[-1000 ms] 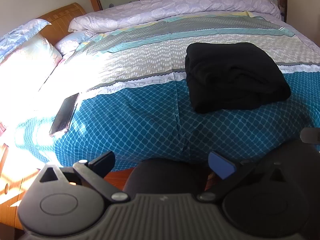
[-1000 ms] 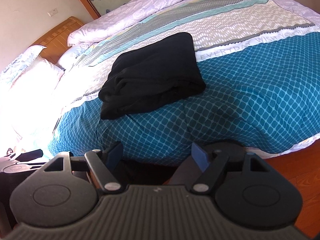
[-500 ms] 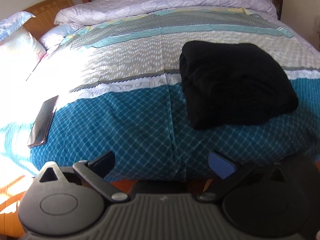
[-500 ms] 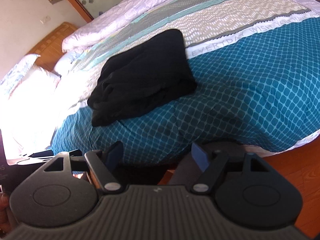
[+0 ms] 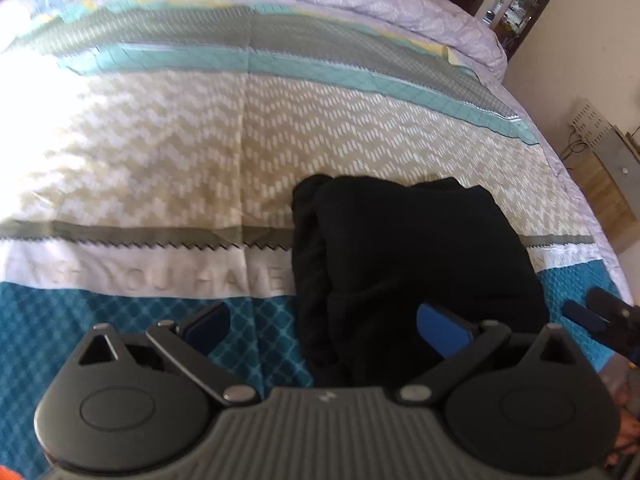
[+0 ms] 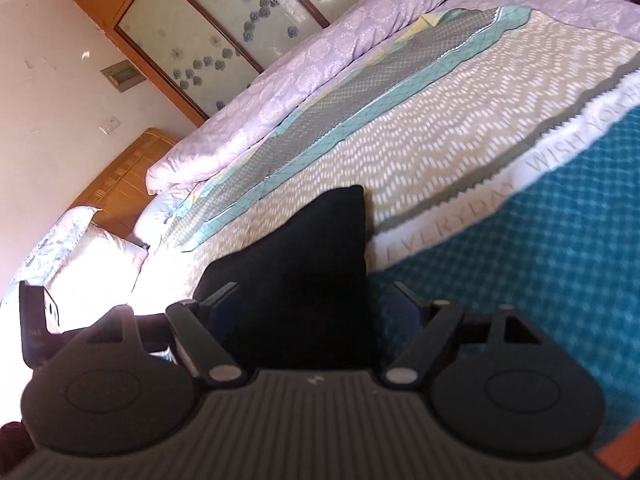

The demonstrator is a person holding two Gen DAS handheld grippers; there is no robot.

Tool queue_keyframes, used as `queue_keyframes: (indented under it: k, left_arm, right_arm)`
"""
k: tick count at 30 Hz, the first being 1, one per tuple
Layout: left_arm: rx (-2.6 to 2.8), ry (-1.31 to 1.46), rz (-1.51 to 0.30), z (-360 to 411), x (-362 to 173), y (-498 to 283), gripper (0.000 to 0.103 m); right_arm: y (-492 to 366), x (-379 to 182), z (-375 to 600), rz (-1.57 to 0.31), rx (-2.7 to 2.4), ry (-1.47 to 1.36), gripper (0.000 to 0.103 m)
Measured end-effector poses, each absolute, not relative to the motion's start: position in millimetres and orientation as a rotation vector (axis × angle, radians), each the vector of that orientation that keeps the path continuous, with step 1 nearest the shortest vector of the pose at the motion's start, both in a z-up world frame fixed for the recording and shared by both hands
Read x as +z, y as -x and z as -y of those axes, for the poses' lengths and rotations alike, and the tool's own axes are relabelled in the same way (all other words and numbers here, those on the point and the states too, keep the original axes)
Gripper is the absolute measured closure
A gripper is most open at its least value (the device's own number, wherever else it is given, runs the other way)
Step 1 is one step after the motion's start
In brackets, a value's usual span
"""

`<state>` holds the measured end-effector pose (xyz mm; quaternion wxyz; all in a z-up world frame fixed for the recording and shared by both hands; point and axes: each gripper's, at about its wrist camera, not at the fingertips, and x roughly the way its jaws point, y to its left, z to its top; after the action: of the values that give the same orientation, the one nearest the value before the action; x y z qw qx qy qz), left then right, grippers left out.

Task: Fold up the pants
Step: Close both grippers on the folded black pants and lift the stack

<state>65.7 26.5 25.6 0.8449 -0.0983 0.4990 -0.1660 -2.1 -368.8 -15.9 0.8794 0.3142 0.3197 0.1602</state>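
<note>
The black pants (image 5: pixel 408 264) lie folded in a thick bundle on the patterned bedspread (image 5: pixel 168 152). My left gripper (image 5: pixel 324 324) is open just above the bundle's near left edge, its right pad over the cloth. My right gripper (image 6: pixel 316 308) is open with the pants (image 6: pixel 296 280) between its fingers, close over the bundle's near edge. The right gripper's fingertips (image 5: pixel 588 312) show at the right edge of the left wrist view. Neither gripper holds anything.
A rolled lilac quilt (image 6: pixel 304 68) lies along the far side of the bed. A wooden headboard (image 6: pixel 116 184) and pillows (image 6: pixel 88 252) are at the left. A wooden cabinet (image 5: pixel 608 184) stands past the bed's right side.
Both grippers have moved forward from the bed's foot to just over the folded pants. The bundle now fills the space at their fingers. Both stayed open.
</note>
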Motion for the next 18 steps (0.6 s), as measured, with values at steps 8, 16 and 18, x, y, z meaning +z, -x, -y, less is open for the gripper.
queue_keyframes:
  k: [8,16,18]
  left_arm:
    - [-0.491,0.341,-1.075,-14.1,-17.9,-74.7,0.001]
    - [-0.577,0.353,-1.018,-0.1,11.9,-86.7,0.059]
    - [-0.585,0.346,-0.977,-4.3,26.4,-94.5,0.063]
  right_arm:
    - [-50.5,-76.0,358.9,-0.801,0.474,-0.822,0.016]
    - [-48.5,-42.3,319.2,-0.770,0.553,-0.775,0.048]
    - [-53.7,-20.3,311.6,-0.715,0.575,-0.717,0.052]
